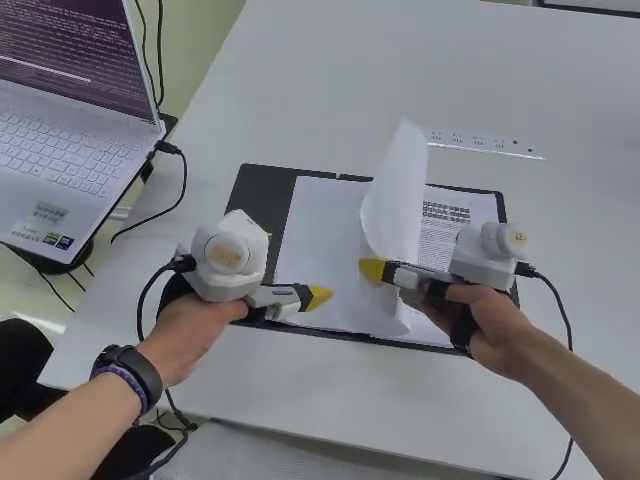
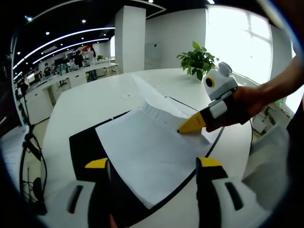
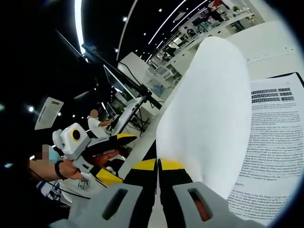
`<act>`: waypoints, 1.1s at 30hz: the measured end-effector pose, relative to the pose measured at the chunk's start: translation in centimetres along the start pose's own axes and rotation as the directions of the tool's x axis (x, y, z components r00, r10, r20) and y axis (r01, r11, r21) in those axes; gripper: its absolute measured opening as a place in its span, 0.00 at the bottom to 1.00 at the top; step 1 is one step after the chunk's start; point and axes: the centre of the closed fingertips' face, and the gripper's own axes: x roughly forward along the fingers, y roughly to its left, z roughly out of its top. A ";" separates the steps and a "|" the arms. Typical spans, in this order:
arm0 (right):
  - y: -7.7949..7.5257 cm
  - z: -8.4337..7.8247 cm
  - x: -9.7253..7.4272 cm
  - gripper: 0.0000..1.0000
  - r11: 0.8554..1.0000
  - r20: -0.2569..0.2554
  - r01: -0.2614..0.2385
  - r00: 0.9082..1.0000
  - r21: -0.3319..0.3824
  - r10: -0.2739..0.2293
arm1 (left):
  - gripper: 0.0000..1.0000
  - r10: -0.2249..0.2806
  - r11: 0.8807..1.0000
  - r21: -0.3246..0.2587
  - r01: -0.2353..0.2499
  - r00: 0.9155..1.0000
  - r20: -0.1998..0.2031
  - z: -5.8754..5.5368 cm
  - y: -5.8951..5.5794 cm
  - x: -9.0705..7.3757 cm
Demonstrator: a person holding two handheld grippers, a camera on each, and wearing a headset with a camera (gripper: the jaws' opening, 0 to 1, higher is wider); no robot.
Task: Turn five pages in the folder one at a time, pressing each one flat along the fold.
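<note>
Surface: A white table (image 1: 400,60) in an open office is seen; a laptop (image 1: 60,120) stands at its left edge.
Folder: The black folder (image 1: 262,195) lies open and flat on the table near the front edge, between the two grippers.
Page: One page (image 1: 395,200) is held up in a curve above the fold, its free end uppermost. A printed sheet (image 1: 445,235) is uncovered beneath it on the right side.
Right gripper: The right gripper (image 1: 372,270) has its jaws pressed together, pinching the page by its lower edge.
Left gripper: The left gripper (image 1: 318,296) has its jaws spread and nothing is held. It is placed low over the near corner of the left-hand sheets.
Risk, tearing: The page could be torn at the binding if it is pulled away from the fold instead of being swung over it.
Risk, creasing: The curve could be buckled into a crease if the page is laid down too fast or pressed before it lies flat.
Risk, double turn: A second sheet could be carried along if it is caught in the pinch.
Risk, shifting: The folder could be dragged across the table, since nothing is seen to weigh it down.
Hidden: The fold and binding are covered by the raised page. How many sheets are pinched cannot be told. Whether the left gripper touches the paper cannot be told.
</note>
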 end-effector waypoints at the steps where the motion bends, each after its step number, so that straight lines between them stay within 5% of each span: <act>1: 0.1 -0.1 0.5 0.00 1.000 -0.006 -0.003 1.000 0.000 0.003 | 0.73 0.002 1.000 0.000 -0.002 1.000 0.000 -0.1 0.1 -0.2; 21: 1.3 -3.3 6.6 0.00 0.998 -0.097 -0.027 0.995 0.057 0.032 | 0.73 0.054 0.997 -0.062 -0.052 0.998 0.023 -1.9 2.0 -3.1; 33: 0.1 -6.1 8.9 0.00 0.994 -0.163 0.024 0.987 0.102 -0.007 | 0.73 0.079 0.992 -0.101 -0.076 0.996 0.031 -2.8 2.9 -4.4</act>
